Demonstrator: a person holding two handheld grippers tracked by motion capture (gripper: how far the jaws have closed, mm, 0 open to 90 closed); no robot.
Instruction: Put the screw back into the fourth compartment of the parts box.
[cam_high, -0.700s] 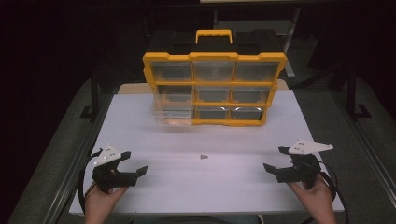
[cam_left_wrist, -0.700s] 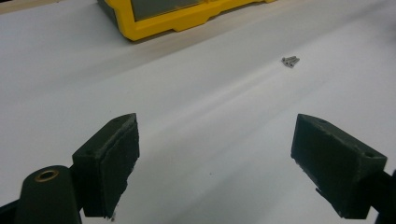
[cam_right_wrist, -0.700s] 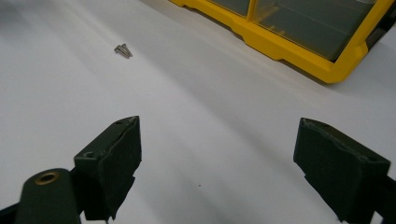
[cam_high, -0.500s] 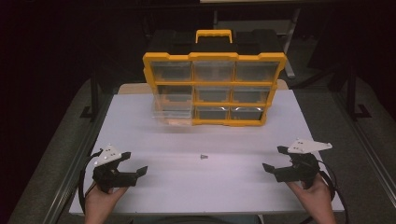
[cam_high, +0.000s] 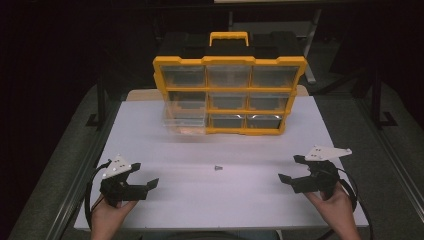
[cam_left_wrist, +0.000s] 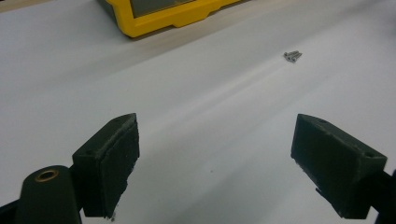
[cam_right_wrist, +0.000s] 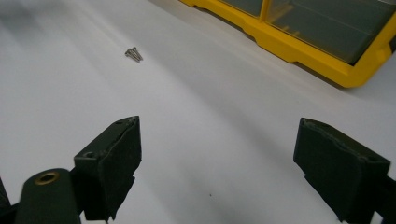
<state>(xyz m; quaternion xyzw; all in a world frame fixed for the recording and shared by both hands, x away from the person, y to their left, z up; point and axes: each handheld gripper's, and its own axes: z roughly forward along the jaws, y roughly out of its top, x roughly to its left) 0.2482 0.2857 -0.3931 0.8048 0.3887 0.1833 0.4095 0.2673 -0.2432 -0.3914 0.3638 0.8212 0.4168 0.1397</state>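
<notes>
Two screws (cam_high: 217, 168) midway between both grippers' wide-spread fingers (cam_left_wrist: 112, 154), untouched.

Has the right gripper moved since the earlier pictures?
No. In the high view the right gripper sits at the same place beside the table's right edge, level with the screws, its jaws open.

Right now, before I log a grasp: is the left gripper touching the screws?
Apart. The left gripper view shows the left gripper open, bare table between it and the screws.
</notes>
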